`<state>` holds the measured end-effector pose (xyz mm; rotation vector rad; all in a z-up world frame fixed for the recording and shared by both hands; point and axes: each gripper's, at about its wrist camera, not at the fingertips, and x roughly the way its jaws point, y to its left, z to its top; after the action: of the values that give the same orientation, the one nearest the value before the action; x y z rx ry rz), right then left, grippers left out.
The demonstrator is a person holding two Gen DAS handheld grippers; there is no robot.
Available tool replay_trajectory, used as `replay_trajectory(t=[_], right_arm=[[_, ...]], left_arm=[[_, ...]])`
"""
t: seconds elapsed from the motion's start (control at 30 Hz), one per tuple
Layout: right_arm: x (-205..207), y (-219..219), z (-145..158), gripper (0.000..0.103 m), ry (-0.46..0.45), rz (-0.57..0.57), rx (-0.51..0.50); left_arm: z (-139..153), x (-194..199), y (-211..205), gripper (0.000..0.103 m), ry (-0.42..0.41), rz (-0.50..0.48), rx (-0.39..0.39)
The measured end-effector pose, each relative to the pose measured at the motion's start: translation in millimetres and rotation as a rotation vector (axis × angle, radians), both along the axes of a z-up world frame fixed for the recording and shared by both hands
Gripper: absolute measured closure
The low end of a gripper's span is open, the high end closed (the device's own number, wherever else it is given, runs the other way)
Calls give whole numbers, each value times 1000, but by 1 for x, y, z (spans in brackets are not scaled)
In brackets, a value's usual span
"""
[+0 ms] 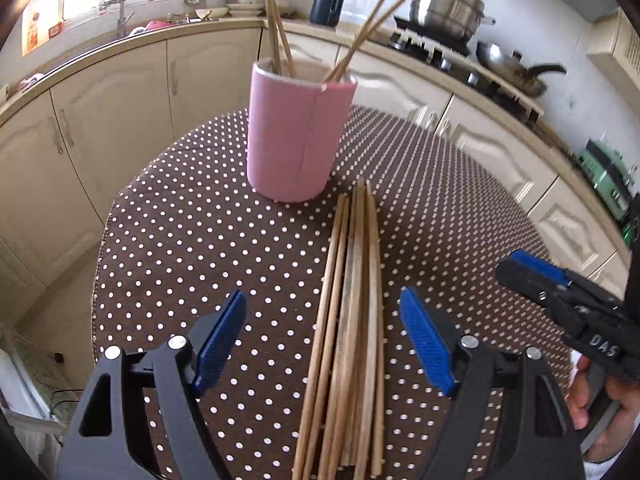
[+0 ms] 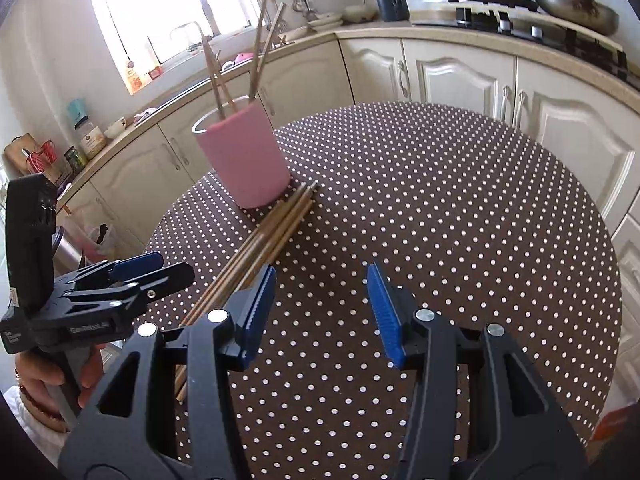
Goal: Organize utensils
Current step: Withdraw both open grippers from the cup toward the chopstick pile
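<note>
A pink cup (image 1: 298, 136) (image 2: 246, 156) stands on the round table with several wooden chopsticks upright in it. A bundle of loose chopsticks (image 1: 352, 320) (image 2: 264, 240) lies flat on the cloth, its far ends near the cup's base. My left gripper (image 1: 324, 332) hangs open above the bundle, a blue pad on each side and not touching it; it shows at the left of the right wrist view too (image 2: 160, 268). To the right of the bundle my right gripper (image 2: 322, 300) is open over bare cloth, holding nothing; its tip (image 1: 532, 268) shows in the left wrist view.
The table wears a brown cloth with white dots (image 1: 180, 240) (image 2: 440, 220). Cream kitchen cabinets (image 1: 120, 120) and a counter curve behind it, with a sink, a stove, a steel pot (image 1: 448, 4) and a wok (image 2: 576, 4). A hand (image 2: 44, 380) holds each gripper's handle.
</note>
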<state>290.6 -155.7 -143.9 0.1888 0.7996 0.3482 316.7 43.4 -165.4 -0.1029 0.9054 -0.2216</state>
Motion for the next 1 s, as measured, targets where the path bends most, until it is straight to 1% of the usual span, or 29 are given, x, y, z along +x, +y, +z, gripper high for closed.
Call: replay_trajectory(t=[0.1,0.37,0.67,0.83,1.0], right_arm=[[3,-2,-4,55,12,5,5],[11,5,-15,55,45,27,6],[18,12,-19,54,67,38,9],[23,17,-19,54,77,49,7],[26,24,-18,53,85,64,4]], left_arm=[[-8,7,-1,25,30,12,32],[-26,21,4,25,103,39,70],[-32,26,0,25,110,29,85],[-29,31,-1,25,149,5,94],[-30,35,0,25,159,-5,107]])
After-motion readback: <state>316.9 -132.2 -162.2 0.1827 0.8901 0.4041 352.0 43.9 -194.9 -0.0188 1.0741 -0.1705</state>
